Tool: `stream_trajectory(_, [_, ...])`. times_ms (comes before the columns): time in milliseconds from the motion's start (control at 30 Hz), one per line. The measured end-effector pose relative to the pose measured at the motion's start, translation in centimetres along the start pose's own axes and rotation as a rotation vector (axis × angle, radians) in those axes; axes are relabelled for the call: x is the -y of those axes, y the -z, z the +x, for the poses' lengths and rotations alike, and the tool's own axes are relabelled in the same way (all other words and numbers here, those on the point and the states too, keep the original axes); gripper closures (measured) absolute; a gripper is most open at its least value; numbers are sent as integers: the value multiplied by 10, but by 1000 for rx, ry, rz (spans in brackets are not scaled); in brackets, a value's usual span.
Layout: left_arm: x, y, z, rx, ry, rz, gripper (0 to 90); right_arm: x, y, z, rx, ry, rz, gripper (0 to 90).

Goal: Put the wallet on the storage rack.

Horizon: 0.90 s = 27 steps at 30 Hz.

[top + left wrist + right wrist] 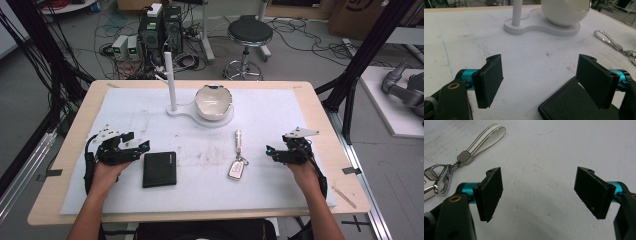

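A black leather wallet [159, 169] lies flat on the white mat, just right of my left gripper [137, 141], which stands open and empty. In the left gripper view the wallet's corner [571, 103] sits under the right-hand jaw, and the gripper [540, 80] holds nothing. A car key on a ring with a white strap [238, 159] lies in the middle of the mat, left of my right gripper [270, 151]. That gripper [539, 193] is open over bare mat, with the key strap [484, 141] off to its left.
A white egg-shaped bowl [213, 102] and a tall white post [170, 80] share one white base [182, 113] at the back centre of the mat. The wooden table edge [200, 216] runs along the front. A stool and computers stand on the floor beyond.
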State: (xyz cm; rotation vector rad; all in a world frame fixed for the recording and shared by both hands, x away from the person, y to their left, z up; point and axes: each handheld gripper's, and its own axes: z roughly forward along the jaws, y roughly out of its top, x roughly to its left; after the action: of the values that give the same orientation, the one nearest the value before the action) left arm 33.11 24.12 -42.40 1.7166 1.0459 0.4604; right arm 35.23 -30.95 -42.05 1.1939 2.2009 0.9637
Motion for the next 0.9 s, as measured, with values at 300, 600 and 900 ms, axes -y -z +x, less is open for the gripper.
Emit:
stream_trajectory(300, [8,-6,1,35,-9,122,297,0,7,5,15,16,-3,236])
stream_trajectory(600, [18,-18,1,126,0,289,366,0,3,4,9,19,-9,242])
stream_trajectory(900, [21,-17,5,178,33,274,493,-2,7,7,5,53,-47,246])
